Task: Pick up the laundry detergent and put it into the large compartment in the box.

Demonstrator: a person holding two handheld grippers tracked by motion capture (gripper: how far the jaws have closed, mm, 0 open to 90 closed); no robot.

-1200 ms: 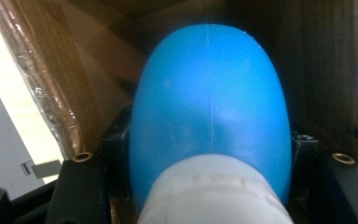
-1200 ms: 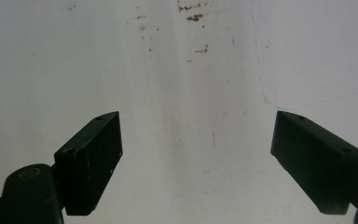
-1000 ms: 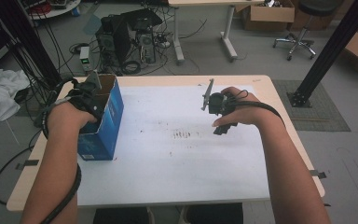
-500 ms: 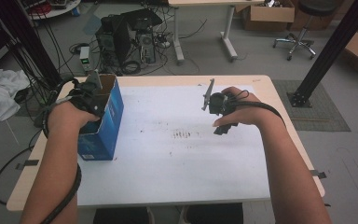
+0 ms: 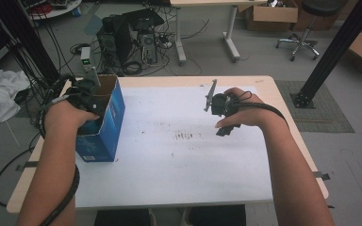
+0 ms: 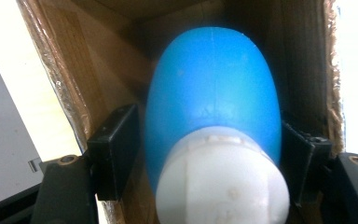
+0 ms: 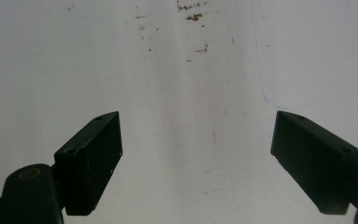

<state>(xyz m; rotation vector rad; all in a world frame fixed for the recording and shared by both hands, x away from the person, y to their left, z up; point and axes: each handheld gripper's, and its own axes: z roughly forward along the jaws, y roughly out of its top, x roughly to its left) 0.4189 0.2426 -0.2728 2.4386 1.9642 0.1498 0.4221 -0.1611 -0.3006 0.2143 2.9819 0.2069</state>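
Blue bottle (image 6: pixel 212 93) is being let go inside the box (image 5: pixel 115 113) — left gripper (image 6: pixel 209 154) jaws just opening, pads barely clear; right gripper (image 7: pixel 196 158) wide open, empty; lifting straight out is called for next

Lab or workshop — computer towers (image 5: pixel 129 40), tangled cables (image 5: pixel 52 61), cardboard boxes (image 5: pixel 268 16).

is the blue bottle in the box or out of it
In. The left gripper view shows the blue bottle between brown cardboard walls of the box, white cap toward the camera.
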